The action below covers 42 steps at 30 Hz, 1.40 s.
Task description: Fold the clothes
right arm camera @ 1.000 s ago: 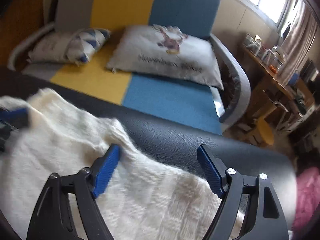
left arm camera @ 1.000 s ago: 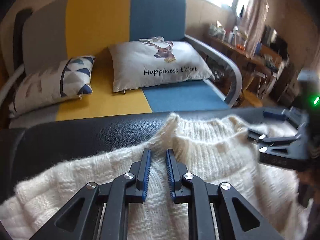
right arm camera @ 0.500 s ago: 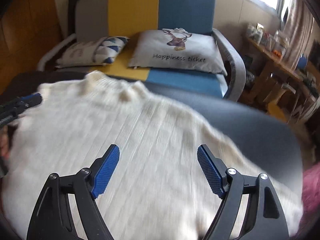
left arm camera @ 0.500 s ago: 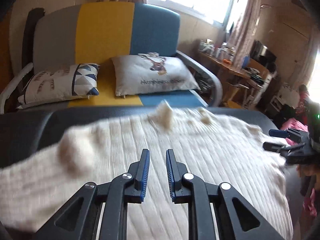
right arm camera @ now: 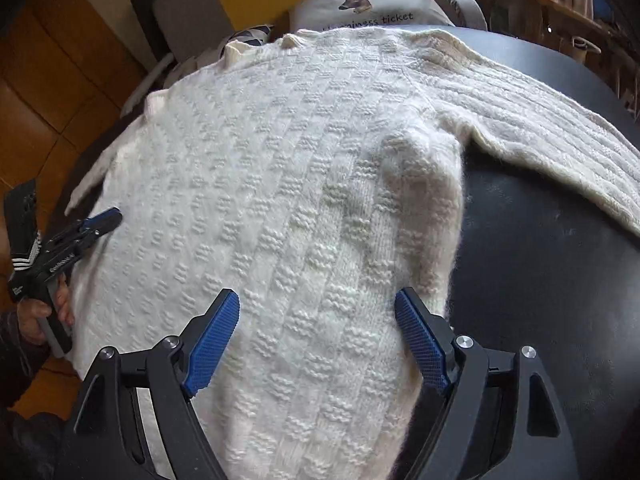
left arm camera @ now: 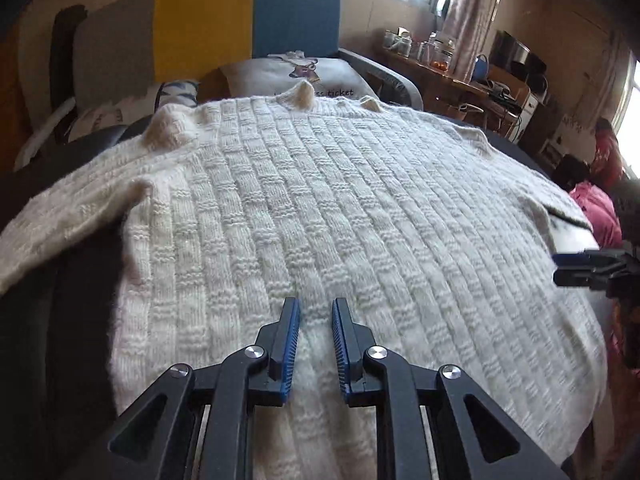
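Note:
A cream knitted sweater (left arm camera: 340, 208) lies spread flat on the black padded table (left arm camera: 60, 300), collar at the far edge. My left gripper (left arm camera: 316, 308) hovers low over its near part, jaws a narrow gap apart with nothing pinched between them. In the right wrist view the sweater (right arm camera: 280, 168) fills the middle and one sleeve (right arm camera: 540, 120) runs off to the right. My right gripper (right arm camera: 316, 320) stands wide open over the sweater's near right side, empty. The left gripper (right arm camera: 106, 216) shows at the sweater's left edge, and the right gripper (left arm camera: 568, 268) at its right edge.
Behind the table stands a grey, yellow and blue sofa (left arm camera: 208, 24) with a deer-print cushion (right arm camera: 372, 4). Bare black table top (right arm camera: 540, 240) lies right of the sweater. A person's hand (right arm camera: 60, 304) holds the left gripper. Pink cloth (left arm camera: 596, 208) and a cluttered desk (left arm camera: 460, 68) are at the right.
Both grippers have drawn back from the collar end toward the near part of the sweater, so more of it shows. The sweater has stayed in place. Jaw openings look the same.

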{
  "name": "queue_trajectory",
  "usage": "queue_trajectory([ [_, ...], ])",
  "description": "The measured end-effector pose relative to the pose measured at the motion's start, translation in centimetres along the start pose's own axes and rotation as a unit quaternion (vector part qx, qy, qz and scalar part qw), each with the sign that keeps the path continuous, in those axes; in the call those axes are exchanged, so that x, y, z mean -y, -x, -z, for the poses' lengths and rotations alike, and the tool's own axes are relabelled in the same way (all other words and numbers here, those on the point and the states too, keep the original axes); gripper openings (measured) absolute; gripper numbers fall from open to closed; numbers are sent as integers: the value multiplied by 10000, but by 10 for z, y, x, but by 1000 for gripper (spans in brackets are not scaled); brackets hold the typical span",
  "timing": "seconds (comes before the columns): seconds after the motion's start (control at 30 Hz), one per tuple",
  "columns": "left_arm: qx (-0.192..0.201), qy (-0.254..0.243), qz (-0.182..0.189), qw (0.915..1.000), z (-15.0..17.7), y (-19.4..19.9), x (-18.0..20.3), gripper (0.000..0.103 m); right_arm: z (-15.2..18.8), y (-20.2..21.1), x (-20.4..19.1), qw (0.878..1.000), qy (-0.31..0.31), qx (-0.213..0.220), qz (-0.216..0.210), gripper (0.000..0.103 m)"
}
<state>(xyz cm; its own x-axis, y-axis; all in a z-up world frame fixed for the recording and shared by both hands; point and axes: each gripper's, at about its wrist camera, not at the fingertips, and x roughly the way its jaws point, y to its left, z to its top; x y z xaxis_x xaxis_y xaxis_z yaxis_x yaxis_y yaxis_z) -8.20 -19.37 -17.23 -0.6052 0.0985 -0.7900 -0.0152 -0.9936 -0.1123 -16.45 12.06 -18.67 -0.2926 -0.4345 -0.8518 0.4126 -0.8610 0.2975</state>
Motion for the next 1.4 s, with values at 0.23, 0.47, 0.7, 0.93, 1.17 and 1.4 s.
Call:
queue_trajectory([
  [0.23,150,-255,818,9962,-24,10,44,16,-44,50,24,9960,-129,812,338,82],
  [0.47,89,-797,2000,9765,-42,-10,149,16,-110,2,77,9630,416,346,2640,82],
  [0.7,-834,-1094,2496,9585,-17,-57,194,16,-137,-28,126,9697,32,260,2427,82],
  [0.93,-698,-764,2593,9602,-16,-46,173,16,-137,-6,125,9786,-103,545,1981,84],
  [1.17,-533,-509,2139,9741,-6,-29,146,16,-122,-39,69,9804,660,32,1854,84],
  [1.4,-201,16,1339,9908,6,12,76,16,-117,3,18,9859,631,500,1466,84],
])
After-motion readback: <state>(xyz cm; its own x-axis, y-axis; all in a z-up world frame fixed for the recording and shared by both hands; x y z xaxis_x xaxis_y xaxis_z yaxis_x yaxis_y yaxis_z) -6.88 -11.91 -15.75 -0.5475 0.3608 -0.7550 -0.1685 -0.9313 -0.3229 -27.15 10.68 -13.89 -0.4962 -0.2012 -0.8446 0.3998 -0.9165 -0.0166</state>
